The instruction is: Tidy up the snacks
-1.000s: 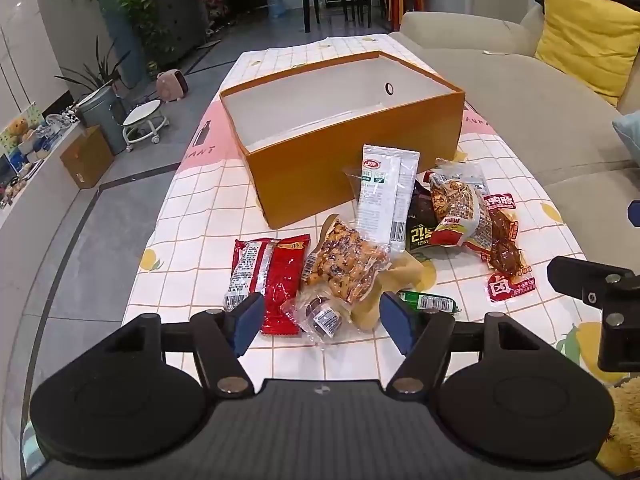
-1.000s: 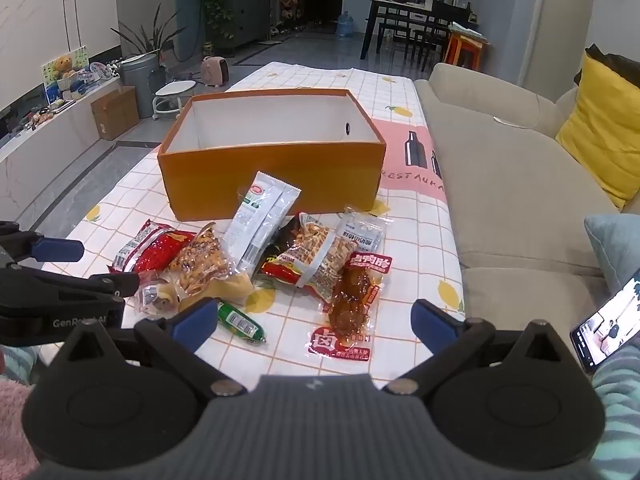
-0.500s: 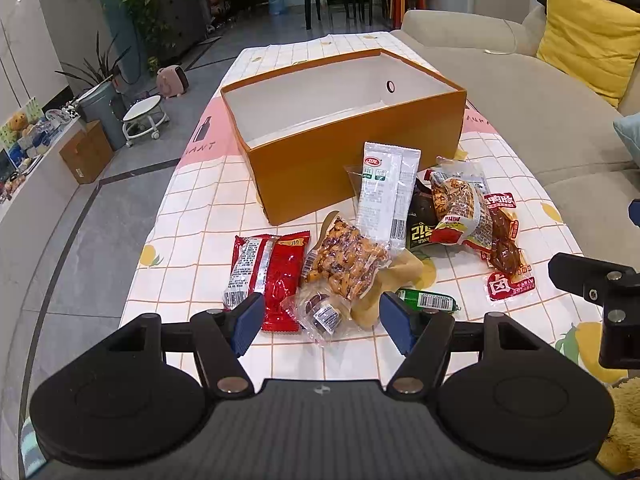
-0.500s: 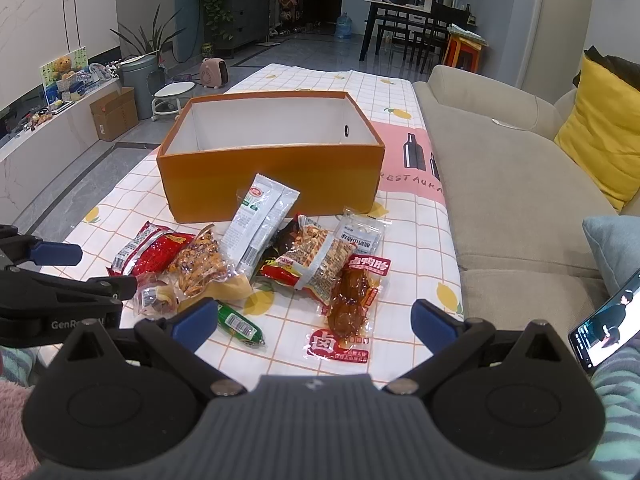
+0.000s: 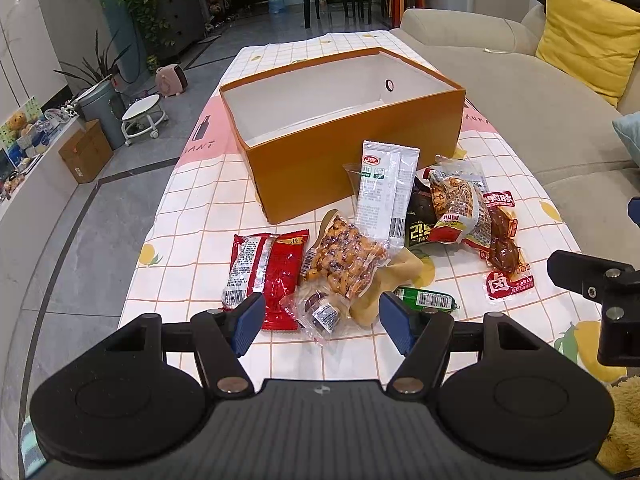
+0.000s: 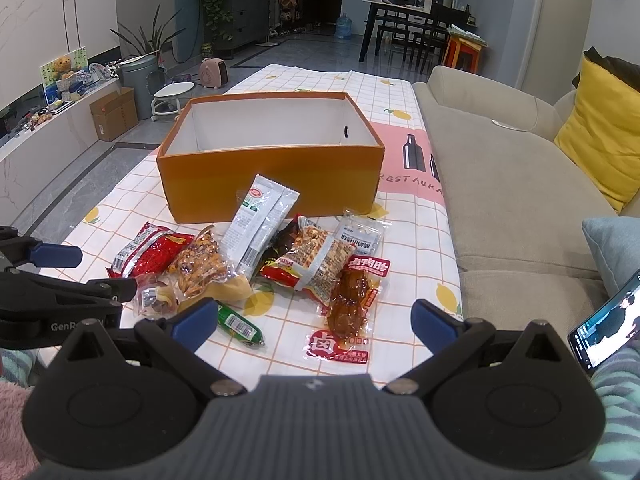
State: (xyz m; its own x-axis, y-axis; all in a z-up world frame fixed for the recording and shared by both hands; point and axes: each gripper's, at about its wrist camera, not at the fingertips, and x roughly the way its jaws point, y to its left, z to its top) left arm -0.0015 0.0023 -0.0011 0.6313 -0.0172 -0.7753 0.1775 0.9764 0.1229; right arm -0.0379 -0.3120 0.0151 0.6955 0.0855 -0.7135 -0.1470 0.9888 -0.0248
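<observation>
An empty orange box (image 5: pixel 352 148) with a white inside stands on the checked tablecloth (image 5: pixel 192 216); it also shows in the right wrist view (image 6: pixel 272 184). Several snack packets lie in front of it: a red packet (image 5: pixel 266 270), a clear nut packet (image 5: pixel 346 260), a white sachet (image 5: pixel 384 196), a green sausage (image 5: pixel 432 300) and a brown meat packet (image 6: pixel 350 300). My left gripper (image 5: pixel 322 322) is open and empty, just above a small wrapped cake (image 5: pixel 320 312). My right gripper (image 6: pixel 314 326) is open and empty, near the meat packet.
A beige sofa (image 6: pixel 512 184) with a yellow cushion (image 6: pixel 600 132) runs along the table's right side. A phone (image 6: pixel 604 326) shows at the right edge. Grey floor, a stool (image 5: pixel 142 114) and a cardboard box (image 5: pixel 86 150) lie left of the table.
Both grippers have edged slightly forward towards the snacks. Neither has changed its opening, and no packet has moved.
</observation>
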